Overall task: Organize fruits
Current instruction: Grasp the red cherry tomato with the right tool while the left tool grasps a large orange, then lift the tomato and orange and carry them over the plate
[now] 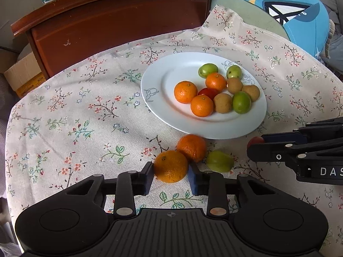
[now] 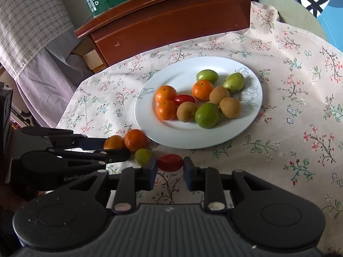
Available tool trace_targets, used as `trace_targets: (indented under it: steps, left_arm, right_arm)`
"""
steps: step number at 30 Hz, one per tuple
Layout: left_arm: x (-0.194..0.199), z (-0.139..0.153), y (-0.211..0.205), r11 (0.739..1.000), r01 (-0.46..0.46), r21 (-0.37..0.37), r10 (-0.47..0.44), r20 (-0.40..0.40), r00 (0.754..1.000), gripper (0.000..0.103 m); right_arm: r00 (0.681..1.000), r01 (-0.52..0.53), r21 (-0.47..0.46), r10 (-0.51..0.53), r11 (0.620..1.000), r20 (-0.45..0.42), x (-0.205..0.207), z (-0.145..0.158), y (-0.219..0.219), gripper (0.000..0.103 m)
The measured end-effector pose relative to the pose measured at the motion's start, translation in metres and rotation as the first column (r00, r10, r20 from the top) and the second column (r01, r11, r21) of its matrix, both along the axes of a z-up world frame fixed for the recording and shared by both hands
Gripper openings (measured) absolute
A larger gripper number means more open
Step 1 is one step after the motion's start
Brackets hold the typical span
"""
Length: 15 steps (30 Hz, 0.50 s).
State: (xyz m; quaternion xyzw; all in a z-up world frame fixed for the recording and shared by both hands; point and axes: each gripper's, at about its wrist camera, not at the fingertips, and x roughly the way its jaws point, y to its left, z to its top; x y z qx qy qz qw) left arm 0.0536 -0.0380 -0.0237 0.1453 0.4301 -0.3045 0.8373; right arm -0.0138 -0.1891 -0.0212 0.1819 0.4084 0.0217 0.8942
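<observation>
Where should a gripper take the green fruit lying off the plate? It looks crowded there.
Grip the green fruit across its middle, coming from above: an orange touches its left side, so place the fingers on its near and far sides, which stand clear.

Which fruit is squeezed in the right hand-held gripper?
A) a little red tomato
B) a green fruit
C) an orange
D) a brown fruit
A: the right hand-held gripper has its two pads pressed on the ends of the little red tomato, which lies on the flowery cloth in front of the white plate.
</observation>
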Motion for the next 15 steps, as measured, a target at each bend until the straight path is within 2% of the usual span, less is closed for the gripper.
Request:
trace_targets:
  steps: [7,10,15]
  left_arm:
    - [0.001,0.02,0.002,0.999,-0.015,-0.045,0.016,0.028,0.999,0.031]
    - [0.005,0.029,0.002,0.996,-0.028,-0.083,0.032,0.047,0.998,0.031]
    - [0.01,0.035,0.0,0.995,-0.04,-0.091,0.046,0.056,0.997,0.031]
  right_arm:
    - [0.999,0.041,0.052,-0.041,0.998,0.017,0.005,0.011,-0.017,0.026]
    - [0.998,0.055,0.045,-0.056,0.998,0.037,0.01,0.02,-0.022,0.026]
    - [0.997,0.044,0.041,-0.047,0.998,0.056,0.018,0.032,-0.028,0.026]
